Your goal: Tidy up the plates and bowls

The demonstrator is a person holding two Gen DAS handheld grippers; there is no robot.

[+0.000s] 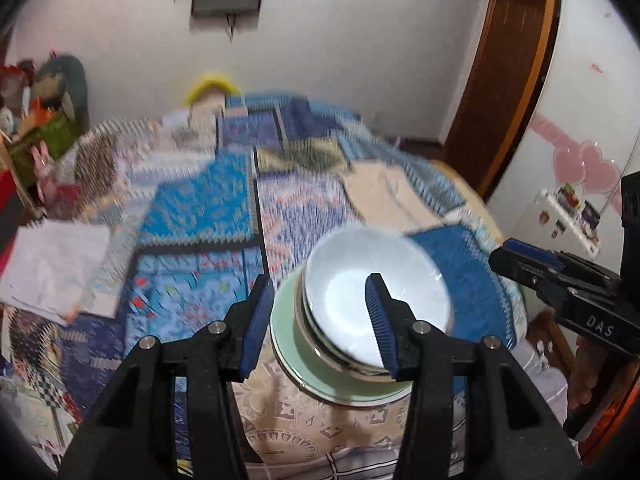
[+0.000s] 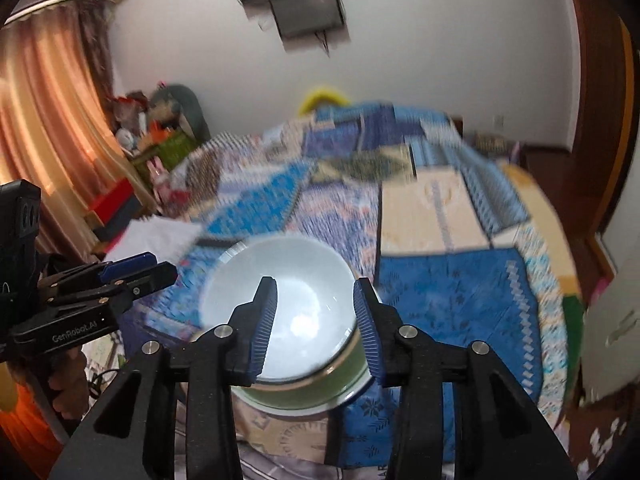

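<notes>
A pale blue-white bowl (image 1: pixel 376 292) sits on top of a stack of bowls on a light green plate (image 1: pixel 288 344), near the front edge of a patterned bedspread. My left gripper (image 1: pixel 320 320) is open, one finger left of the stack and one over the bowl. My right gripper (image 2: pixel 316 320) is open just above the same bowl (image 2: pixel 280 280) and green plate (image 2: pixel 304 396), holding nothing. Each gripper shows at the edge of the other's view: the right one (image 1: pixel 532 260) in the left wrist view, the left one (image 2: pixel 136 270) in the right wrist view.
The blue patchwork bedspread (image 1: pixel 208 208) covers the surface. White folded paper (image 1: pixel 52 264) lies at the left. A shelf of toys (image 2: pixel 160 136) and an orange curtain (image 2: pixel 44 128) are left; a wooden door frame (image 1: pixel 508 80) is right.
</notes>
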